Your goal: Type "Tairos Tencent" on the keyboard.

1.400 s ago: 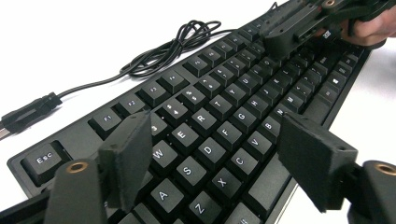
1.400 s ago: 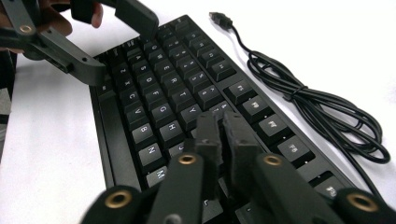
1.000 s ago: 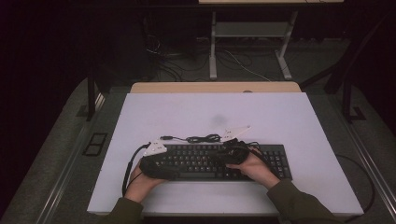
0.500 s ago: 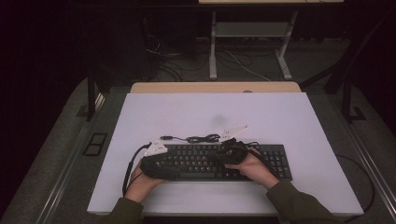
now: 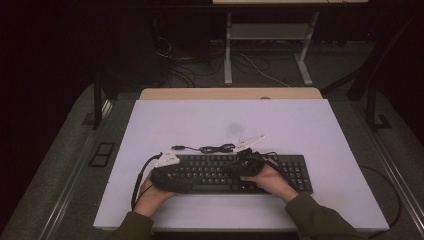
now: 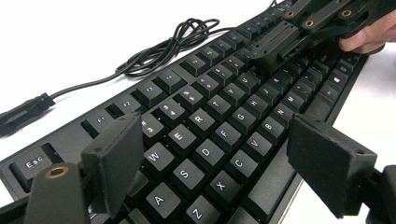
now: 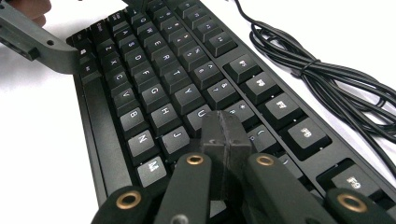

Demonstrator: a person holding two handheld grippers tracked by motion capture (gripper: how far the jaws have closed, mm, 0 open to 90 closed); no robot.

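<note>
Keyboard: the black keyboard [image 5: 235, 172] lies at the table's [image 5: 300, 125] 6 o'clock edge, flat, unmoved over the last second.
Right gripper: your right gripper [image 7: 223, 135] has its jaws pressed together, empty, tip over the I/K keys; it has shifted only slightly.
Left gripper: your left gripper [image 6: 224, 158] stays spread wide, holding nothing, straddling the A–C rows.
Cable: the bundled cable [image 5: 212, 148] lies at 12 o'clock of the keyboard.
Meaning: likely key pressing in progress.

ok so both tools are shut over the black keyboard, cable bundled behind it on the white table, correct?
Not quite. The right tool is shut over the black keyboard, but the left tool is open, its jaws set wide apart in the left gripper view. The cable does lie bundled behind the keyboard on the white table.
</note>
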